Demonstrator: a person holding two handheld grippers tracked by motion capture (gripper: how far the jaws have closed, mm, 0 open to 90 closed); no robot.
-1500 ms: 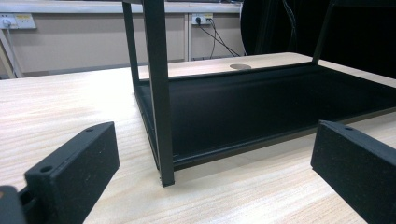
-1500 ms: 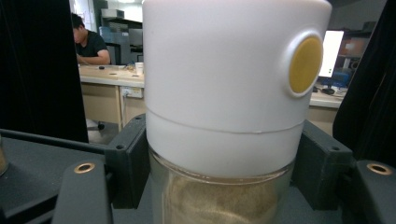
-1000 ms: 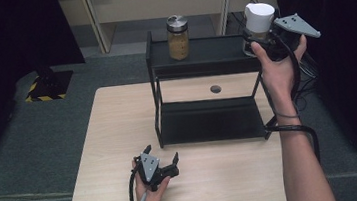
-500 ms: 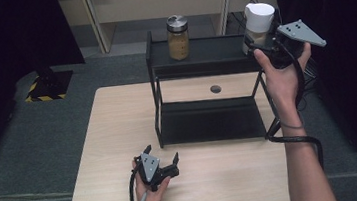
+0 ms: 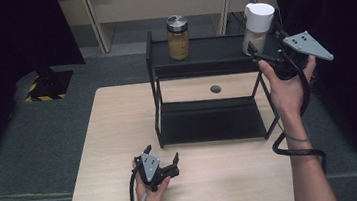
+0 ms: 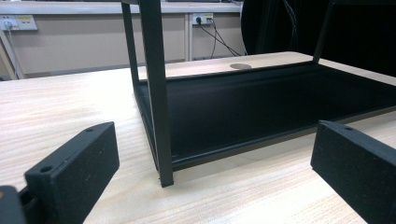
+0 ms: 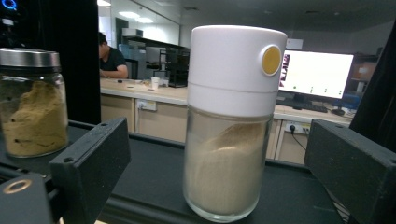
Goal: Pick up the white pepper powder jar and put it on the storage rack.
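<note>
A glass shaker jar [image 5: 258, 25] [image 7: 231, 126] with a white cap and pale powder stands upright at the right end of the black rack's top shelf [image 5: 214, 51]. My right gripper [image 5: 258, 53] [image 7: 218, 158] is open just in front of it, one jaw on each side and neither touching the glass. A metal-lidded jar [image 5: 178, 37] [image 7: 30, 105] of tan powder stands further left on the same shelf. My left gripper [image 5: 162, 154] [image 6: 212, 163] rests open and empty on the table, facing the rack's near-left leg [image 6: 156, 93].
The rack's lower tray [image 5: 208, 120] [image 6: 261, 107] holds nothing. A round cable hole [image 5: 215, 89] is in the wooden table [image 5: 115, 137] behind the rack. Dark curtains stand left and right. A person sits at a far desk [image 7: 135, 88].
My right gripper has drawn back a little toward the near right, away from the white-capped jar, which stays on the shelf. The left gripper has not moved.
</note>
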